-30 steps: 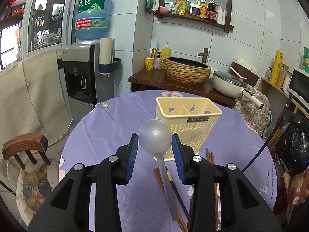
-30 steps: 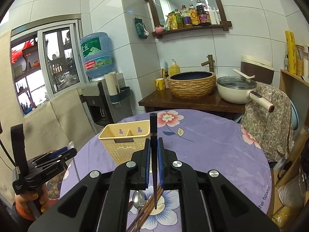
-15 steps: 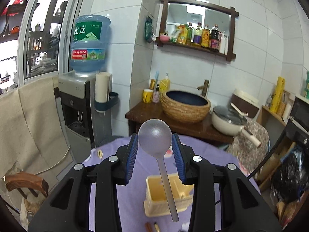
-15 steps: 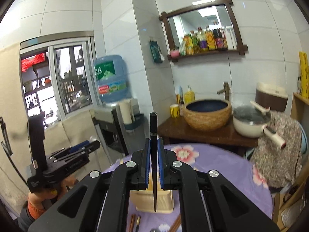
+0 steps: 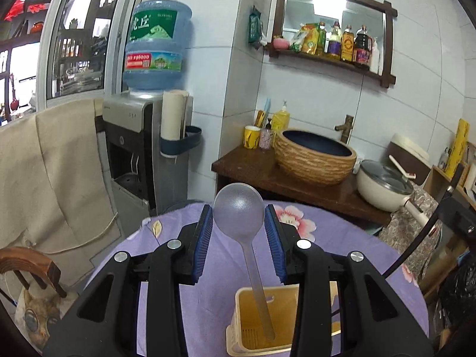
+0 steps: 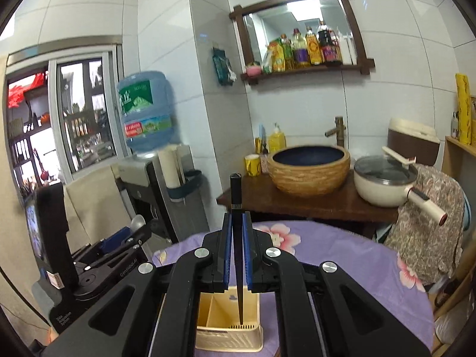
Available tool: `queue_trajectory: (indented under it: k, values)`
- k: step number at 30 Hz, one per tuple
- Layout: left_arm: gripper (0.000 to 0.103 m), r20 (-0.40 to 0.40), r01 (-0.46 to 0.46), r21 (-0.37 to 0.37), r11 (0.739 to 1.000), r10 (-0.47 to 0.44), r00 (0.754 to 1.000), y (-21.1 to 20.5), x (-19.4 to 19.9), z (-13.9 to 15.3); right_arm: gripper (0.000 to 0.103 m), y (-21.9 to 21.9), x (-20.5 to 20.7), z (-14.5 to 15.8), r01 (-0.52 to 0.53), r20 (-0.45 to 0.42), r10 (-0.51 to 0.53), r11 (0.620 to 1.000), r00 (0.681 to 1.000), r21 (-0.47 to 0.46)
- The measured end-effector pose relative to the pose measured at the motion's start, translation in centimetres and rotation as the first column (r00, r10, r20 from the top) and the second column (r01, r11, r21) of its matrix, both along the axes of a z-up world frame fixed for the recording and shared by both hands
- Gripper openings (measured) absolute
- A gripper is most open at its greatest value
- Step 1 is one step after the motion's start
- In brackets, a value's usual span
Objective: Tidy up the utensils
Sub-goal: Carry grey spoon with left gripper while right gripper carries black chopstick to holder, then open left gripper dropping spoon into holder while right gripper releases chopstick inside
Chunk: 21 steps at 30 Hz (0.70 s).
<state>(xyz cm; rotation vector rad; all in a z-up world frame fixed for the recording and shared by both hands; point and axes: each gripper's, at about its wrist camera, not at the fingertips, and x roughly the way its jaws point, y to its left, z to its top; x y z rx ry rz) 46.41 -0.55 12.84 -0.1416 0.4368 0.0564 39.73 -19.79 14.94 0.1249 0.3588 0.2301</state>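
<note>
1. Spoon (image 5: 239, 211): your left gripper (image 5: 239, 238) clamped its bowl between the blue pads, handle hanging down over the yellow holder (image 5: 261, 321) on the purple table (image 5: 166, 282).
2. Your right gripper (image 6: 236, 250) was pinched tight on a black chopstick (image 6: 236, 208), upright, its tip above the holder's right compartment.

Both wrist views look forward-down over shared yellow basket (image 5: 253, 321).

Past your fingers stand white tiled walls (image 6: 297, 119); left of them a window (image 5: 77, 38) and water dispenser (image 5: 139, 148), right a dark wooden counter (image 6: 312, 205) below a mirror shelf (image 6: 303, 32).
</note>
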Motion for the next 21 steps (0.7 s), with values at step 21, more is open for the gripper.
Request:
queue_trajectory:
  k: [21]
  values:
    - [0.037, -0.094, 0.065, 0.061, 0.996, -0.059, 0.994, -1.7, -0.8, -6.5, 0.008, -0.3, 1.0, -4.4, 0.025, -0.059, -0.026, 1.0, 0.998, -0.013]
